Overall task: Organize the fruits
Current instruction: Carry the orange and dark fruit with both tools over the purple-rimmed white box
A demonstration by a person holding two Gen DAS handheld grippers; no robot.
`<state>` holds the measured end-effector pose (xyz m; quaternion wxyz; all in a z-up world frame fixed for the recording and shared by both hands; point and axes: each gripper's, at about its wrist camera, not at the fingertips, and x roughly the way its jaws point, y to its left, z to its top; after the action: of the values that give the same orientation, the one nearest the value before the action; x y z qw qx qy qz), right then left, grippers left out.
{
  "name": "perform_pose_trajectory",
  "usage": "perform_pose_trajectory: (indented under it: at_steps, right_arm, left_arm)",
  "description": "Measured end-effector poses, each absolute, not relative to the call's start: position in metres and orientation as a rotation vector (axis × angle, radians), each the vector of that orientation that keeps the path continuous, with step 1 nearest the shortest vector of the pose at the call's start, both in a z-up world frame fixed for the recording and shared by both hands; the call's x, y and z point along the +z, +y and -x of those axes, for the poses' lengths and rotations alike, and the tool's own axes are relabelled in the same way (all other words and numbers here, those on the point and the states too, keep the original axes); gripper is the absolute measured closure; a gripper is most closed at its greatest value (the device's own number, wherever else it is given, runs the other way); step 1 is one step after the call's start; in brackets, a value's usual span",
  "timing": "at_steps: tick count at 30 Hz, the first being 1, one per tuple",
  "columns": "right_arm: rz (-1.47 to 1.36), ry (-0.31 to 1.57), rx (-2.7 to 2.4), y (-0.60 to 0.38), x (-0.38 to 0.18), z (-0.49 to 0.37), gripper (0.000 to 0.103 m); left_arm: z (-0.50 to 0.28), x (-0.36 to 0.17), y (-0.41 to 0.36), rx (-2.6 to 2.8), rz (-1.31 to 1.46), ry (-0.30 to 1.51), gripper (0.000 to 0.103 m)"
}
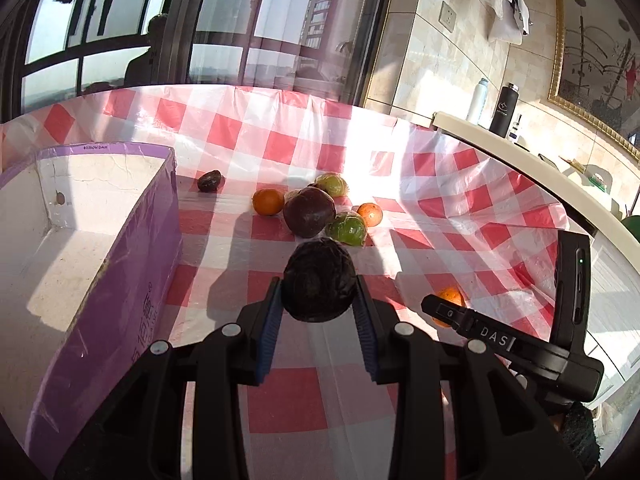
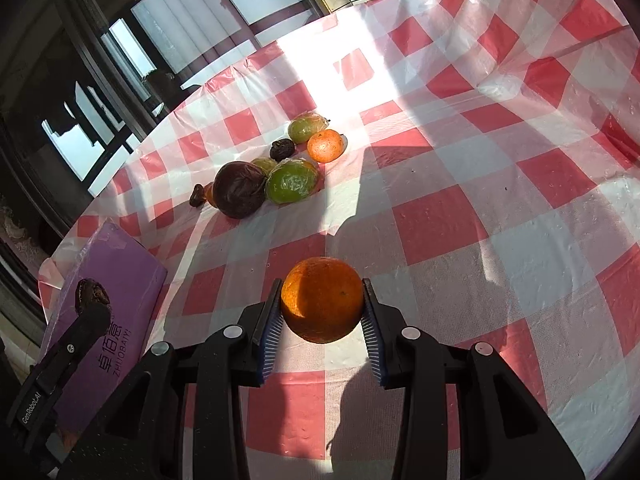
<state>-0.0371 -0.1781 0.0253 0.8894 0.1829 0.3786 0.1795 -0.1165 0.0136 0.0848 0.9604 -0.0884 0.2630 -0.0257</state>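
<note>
My left gripper (image 1: pixel 319 300) is shut on a dark purple passion fruit (image 1: pixel 319 280), held above the checked cloth just right of the purple box (image 1: pixel 132 280). My right gripper (image 2: pixel 323 304) is shut on an orange (image 2: pixel 322 298) over the cloth; it also shows in the left wrist view (image 1: pixel 450 302). A pile of fruit lies further out: a large dark purple fruit (image 1: pixel 309 211), green wrapped fruits (image 1: pixel 347 229) (image 1: pixel 332 184), oranges (image 1: pixel 267 201) (image 1: pixel 370 214) and a small dark fruit (image 1: pixel 210 181). The box is open, its white inside bare.
The red and white checked cloth (image 1: pixel 280 392) covers a round table. A white counter (image 1: pixel 520 152) with a black bottle (image 1: pixel 505 110) and a white bottle (image 1: pixel 478 100) stands behind right. Windows run along the back.
</note>
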Motion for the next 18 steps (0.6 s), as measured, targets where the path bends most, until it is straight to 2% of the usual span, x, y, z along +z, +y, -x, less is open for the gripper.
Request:
perform_pose_trajectory:
  at_steps: [8,15,18]
  right_arm:
    - [-0.257,0.694,0.620,-0.087,0.079,0.068,0.066]
    - [-0.191,0.601,0.808,-0.002,0.126,0.084,0.066]
    - [-0.102,0.604,0.863,0.040,0.133,0.087,0.066]
  left_arm:
    - [0.167,0.135,0.071,0.100,0.160,0.454,0.068]
    - [0.192,0.145,0.151,0.305,0.109,0.484,0.068]
    - [0.187,0.137,0.184,0.372,0.081,0.552,0.068]
